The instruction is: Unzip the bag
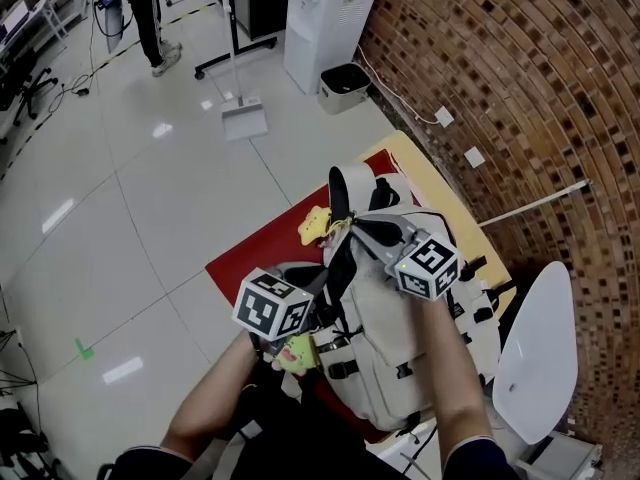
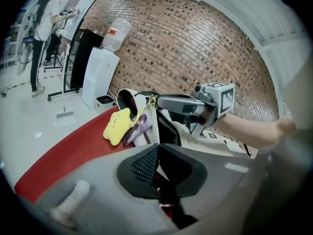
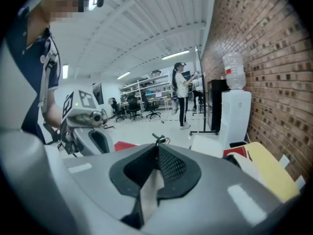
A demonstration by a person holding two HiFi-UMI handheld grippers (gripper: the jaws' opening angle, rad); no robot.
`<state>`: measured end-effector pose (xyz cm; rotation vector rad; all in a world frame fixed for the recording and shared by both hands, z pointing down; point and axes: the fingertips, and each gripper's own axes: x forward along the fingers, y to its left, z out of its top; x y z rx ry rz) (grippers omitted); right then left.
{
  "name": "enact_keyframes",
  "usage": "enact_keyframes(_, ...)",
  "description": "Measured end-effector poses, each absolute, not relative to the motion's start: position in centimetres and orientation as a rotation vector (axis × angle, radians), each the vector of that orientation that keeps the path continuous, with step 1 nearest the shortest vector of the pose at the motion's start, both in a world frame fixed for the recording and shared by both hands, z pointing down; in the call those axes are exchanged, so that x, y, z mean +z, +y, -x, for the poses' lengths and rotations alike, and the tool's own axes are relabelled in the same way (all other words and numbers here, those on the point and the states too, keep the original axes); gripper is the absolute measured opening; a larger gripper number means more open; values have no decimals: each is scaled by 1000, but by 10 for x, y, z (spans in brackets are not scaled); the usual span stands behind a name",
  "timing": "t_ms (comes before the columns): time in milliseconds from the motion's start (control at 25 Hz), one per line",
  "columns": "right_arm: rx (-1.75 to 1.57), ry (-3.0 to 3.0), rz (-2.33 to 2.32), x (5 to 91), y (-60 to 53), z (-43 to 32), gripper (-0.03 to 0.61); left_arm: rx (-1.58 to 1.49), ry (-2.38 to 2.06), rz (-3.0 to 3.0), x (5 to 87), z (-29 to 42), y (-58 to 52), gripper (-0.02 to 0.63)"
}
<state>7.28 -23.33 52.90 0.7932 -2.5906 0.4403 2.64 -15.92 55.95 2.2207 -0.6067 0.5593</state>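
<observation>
A light grey backpack with black straps lies on a red mat. A yellow star charm hangs by a cord from a ring at its far end. My right gripper reaches to that ring. In the right gripper view its jaws are shut on a pale strip with a metal zipper pull at the tips. My left gripper is shut on black strap fabric near the middle of the bag. The zipper itself is hidden.
The mat covers a yellow table against a brick wall. A white chair stands at the right. A water dispenser, a dustpan and a standing person are on the floor beyond.
</observation>
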Motion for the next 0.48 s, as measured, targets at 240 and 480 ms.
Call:
enact_keyframes(240, 505, -2557, -934, 532, -251, -108, 23, 589, -627, -2238, 558, -26, -157, 9)
enact_keyframes(480, 626, -2432, -1197, 545, -265, -162, 23, 647, -609, -2254, 559, -19, -156, 9)
